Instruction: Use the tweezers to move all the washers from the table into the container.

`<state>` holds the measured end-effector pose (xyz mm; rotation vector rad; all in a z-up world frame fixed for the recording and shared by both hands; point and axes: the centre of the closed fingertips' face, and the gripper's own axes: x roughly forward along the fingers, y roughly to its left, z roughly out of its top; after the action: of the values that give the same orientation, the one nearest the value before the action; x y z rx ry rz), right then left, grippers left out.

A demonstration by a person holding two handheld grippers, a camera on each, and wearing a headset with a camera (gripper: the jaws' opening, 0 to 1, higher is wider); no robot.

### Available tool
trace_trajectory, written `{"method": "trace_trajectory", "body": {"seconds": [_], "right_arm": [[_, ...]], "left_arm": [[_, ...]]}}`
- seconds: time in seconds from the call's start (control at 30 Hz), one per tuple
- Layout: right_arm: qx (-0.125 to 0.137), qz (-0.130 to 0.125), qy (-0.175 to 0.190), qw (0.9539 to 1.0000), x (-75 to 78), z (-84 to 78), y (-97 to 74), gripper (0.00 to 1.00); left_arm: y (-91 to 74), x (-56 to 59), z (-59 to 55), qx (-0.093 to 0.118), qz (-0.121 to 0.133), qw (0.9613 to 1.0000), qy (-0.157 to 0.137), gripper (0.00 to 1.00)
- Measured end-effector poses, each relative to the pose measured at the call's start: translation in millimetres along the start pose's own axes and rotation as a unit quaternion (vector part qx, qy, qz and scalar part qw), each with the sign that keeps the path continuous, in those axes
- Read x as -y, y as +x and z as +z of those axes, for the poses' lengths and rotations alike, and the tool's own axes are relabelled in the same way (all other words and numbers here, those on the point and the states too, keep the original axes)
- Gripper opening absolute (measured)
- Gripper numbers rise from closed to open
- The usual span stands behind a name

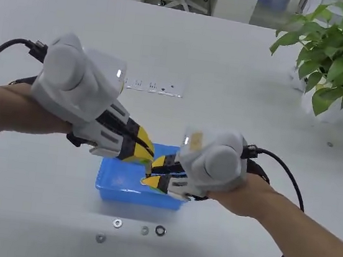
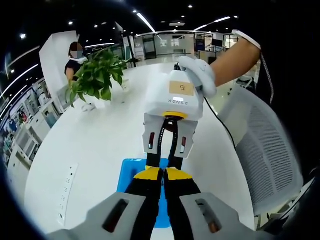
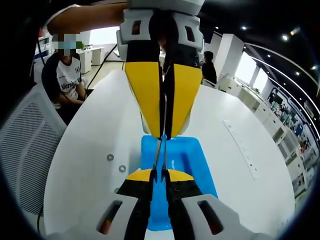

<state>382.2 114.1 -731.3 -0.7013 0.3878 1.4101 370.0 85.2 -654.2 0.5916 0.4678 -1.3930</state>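
1. Left gripper [image 1: 147,152] and right gripper [image 1: 151,175] meet tip to tip over the blue container [image 1: 114,187].
2. The right gripper view reveals thin tweezers [image 3: 161,145] pinched in both narrow jaw pairs.
3. Four washers [image 1: 117,223] lie near the table's [image 1: 230,60] near edge.

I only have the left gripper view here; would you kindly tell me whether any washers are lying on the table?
Observer: Yes, the head view shows four washers on the table, on the person's side of the blue container.
Operator: Thank you. Where are the tweezers?
Observer: The right gripper view shows the thin tweezers running between both claws above the blue container. The left claw is shut on one end, the right claw on the other.
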Motion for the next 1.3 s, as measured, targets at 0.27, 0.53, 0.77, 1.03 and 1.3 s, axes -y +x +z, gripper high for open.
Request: {"method": "trace_trajectory", "body": {"seconds": [0.27,0.53,0.77,1.03,1.3], "right_arm": [[-0.001,-0.007,-0.002,1.0,-10.0,0.5,-10.4,0.11],[-0.003,-0.01,0.002,0.9999,-22.1,-6.0,-16.5,0.11],[-0.007,-0.009,0.007,0.9999,-33.5,-15.1,-16.9,0.11],[-0.011,-0.004,0.015,0.9998,-43.3,-25.1,-14.1,0.12],[-0.016,0.003,0.024,0.9996,-50.9,-35.2,-11.1,0.12]], "left_arm": [[1.0,12.1,8.2,0.0,-0.002,1.0,0.008,0.05],[7.6,24.8,10.4,-0.003,-0.011,0.9998,0.015,0.05],[16.1,35.7,7.3,-0.005,-0.021,0.9996,0.019,0.05],[25.0,43.9,1.4,-0.006,-0.029,0.9994,0.017,0.05],[34.5,49.6,-3.9,-0.008,-0.037,0.9992,0.014,0.05]]}}
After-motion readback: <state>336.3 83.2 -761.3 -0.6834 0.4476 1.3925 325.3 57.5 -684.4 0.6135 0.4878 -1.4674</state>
